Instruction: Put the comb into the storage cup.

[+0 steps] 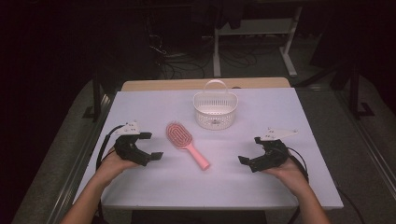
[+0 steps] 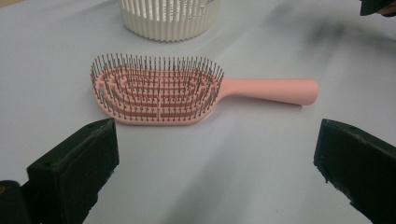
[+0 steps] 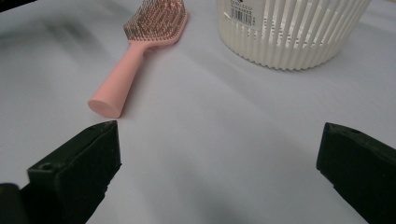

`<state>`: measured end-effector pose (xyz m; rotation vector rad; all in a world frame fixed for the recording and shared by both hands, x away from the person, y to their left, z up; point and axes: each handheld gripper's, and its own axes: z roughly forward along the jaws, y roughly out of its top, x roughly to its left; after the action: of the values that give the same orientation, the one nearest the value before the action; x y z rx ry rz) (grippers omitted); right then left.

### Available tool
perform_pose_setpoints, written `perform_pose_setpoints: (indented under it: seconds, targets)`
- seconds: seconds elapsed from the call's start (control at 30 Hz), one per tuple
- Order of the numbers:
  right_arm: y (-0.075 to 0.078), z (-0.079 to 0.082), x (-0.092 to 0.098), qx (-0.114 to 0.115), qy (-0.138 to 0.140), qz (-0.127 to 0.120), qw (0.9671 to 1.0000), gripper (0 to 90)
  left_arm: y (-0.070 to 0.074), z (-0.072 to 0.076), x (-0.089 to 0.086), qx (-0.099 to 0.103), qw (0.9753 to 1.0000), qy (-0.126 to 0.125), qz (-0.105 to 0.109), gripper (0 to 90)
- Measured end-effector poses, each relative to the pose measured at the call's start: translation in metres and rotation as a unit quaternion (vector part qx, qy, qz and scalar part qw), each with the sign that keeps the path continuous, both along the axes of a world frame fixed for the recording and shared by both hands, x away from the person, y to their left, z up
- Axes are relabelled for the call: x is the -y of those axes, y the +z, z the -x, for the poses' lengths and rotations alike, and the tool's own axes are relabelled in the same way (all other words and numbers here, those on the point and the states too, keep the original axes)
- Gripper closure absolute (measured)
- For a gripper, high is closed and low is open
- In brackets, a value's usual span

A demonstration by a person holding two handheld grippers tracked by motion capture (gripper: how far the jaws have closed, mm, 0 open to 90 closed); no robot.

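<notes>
A pink hairbrush [image 1: 186, 143] lies bristles up in the middle of the white table, handle toward the front right. Behind it stands a white slatted basket [image 1: 215, 109] with a handle. My left gripper [image 1: 150, 145] rests on the table left of the brush, jaws wide open and empty; in its own view the left gripper [image 2: 215, 172] faces the hairbrush [image 2: 159, 91] side-on, a short way off. My right gripper [image 1: 250, 149] rests right of the brush, open and empty; in its own view the right gripper [image 3: 217, 170] sees the brush handle [image 3: 116, 81] ahead left and the basket [image 3: 289, 35] ahead right.
The white table top [image 1: 243, 186] has bare room at the front and on both sides. A wooden strip [image 1: 177, 84] runs along its far edge. Beyond it the dark floor holds cables and white desk legs [image 1: 289, 51].
</notes>
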<state>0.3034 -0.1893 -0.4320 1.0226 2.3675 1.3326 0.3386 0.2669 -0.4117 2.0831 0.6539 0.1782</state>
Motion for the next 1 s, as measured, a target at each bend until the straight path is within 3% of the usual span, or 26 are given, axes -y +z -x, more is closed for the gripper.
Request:
perform_pose_setpoints:
  seconds: [0.53,1.0]
  targets:
    - [0.001,0.000,0.001,0.000,-0.004,-0.006,1.0000,0.0,0.003,-0.001,0.007,-0.001,1.0000,-0.003,0.008,0.0]
    - [0.001,-0.001,0.002,0.003,-0.003,-0.008,1.0000,0.0,0.009,-0.008,0.024,0.002,0.9996,-0.022,0.016,0.0]
